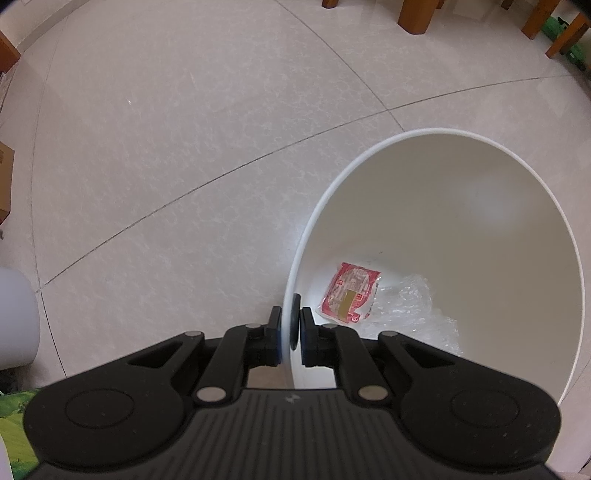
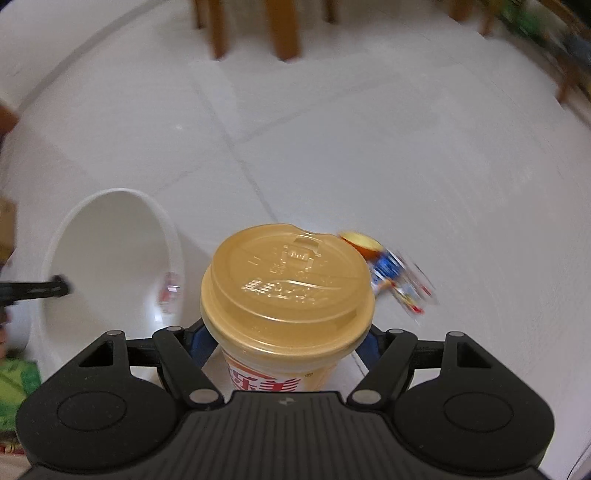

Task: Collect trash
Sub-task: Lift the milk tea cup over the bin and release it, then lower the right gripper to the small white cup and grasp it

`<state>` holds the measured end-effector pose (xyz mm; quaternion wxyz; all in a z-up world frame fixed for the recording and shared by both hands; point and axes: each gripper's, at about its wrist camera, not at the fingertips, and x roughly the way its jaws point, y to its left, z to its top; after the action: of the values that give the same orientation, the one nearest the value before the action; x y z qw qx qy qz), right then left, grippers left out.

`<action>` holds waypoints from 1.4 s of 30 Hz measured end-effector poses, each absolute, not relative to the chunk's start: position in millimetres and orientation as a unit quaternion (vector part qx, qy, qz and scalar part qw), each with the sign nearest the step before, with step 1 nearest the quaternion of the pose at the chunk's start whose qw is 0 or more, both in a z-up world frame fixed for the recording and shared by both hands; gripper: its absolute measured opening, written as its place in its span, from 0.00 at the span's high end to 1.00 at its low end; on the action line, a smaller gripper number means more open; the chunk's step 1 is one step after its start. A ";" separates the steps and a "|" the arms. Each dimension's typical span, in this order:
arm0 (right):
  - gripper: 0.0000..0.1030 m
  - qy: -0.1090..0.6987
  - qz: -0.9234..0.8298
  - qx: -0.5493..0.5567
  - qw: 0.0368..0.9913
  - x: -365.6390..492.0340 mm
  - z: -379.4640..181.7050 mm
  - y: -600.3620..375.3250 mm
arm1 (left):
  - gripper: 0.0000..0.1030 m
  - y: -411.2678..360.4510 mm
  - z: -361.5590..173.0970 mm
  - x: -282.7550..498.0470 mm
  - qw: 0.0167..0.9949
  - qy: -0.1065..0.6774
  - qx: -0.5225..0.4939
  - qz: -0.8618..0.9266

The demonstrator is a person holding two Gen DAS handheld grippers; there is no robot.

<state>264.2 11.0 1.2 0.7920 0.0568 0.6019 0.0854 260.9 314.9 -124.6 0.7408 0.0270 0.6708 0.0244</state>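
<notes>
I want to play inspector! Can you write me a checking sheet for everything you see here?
Surface: pale tiled floor.
Job's things: white bin holding a red wrapper and clear plastic; a lidded cup.
Clutter: blurred colourful packet on the floor beyond the cup.
Tools: left tool shut on the bin's rim; right tool gripping the cup.
Cables: nothing seen.
Surroundings: wooden furniture legs, a cardboard box.

We see a pale tiled floor [image 1: 184, 147] with thin dark joints. A white bin [image 1: 517, 258] stands on it, and a blurred colourful wrapper [image 2: 399, 273] lies on the tiles near the bin. Wooden furniture legs [image 2: 284, 33] stand at the far edge.
</notes>
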 end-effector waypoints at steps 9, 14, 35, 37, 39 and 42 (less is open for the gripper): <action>0.24 0.577 0.166 0.023 0.800 279.0 41.0 90.5 | 0.93 315.6 -123.8 261.6 0.740 0.671 0.027 0.024; 0.23 0.566 0.209 0.010 0.797 285.2 42.1 128.0 | 0.93 316.1 -123.6 261.7 0.740 0.671 0.026 0.022; 0.05 0.478 0.183 -0.059 0.857 244.7 11.0 68.5 | 0.94 318.5 -124.4 262.2 0.739 0.673 0.020 0.018; 0.05 0.476 0.176 -0.064 0.860 238.3 -2.4 57.7 | 0.94 319.2 -124.4 262.4 0.739 0.674 0.018 0.018; 0.08 0.485 0.163 -0.056 0.858 233.0 -23.4 44.2 | 0.94 319.3 -124.6 262.4 0.739 0.674 0.018 0.018; 0.15 0.507 0.147 -0.040 0.848 226.6 -60.0 29.4 | 0.94 319.5 -124.6 262.7 0.738 0.674 0.018 0.017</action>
<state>226.6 29.4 -60.0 0.8482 -0.0402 0.5072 0.1473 262.7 319.5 -124.6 0.7384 0.0184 0.6739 0.0174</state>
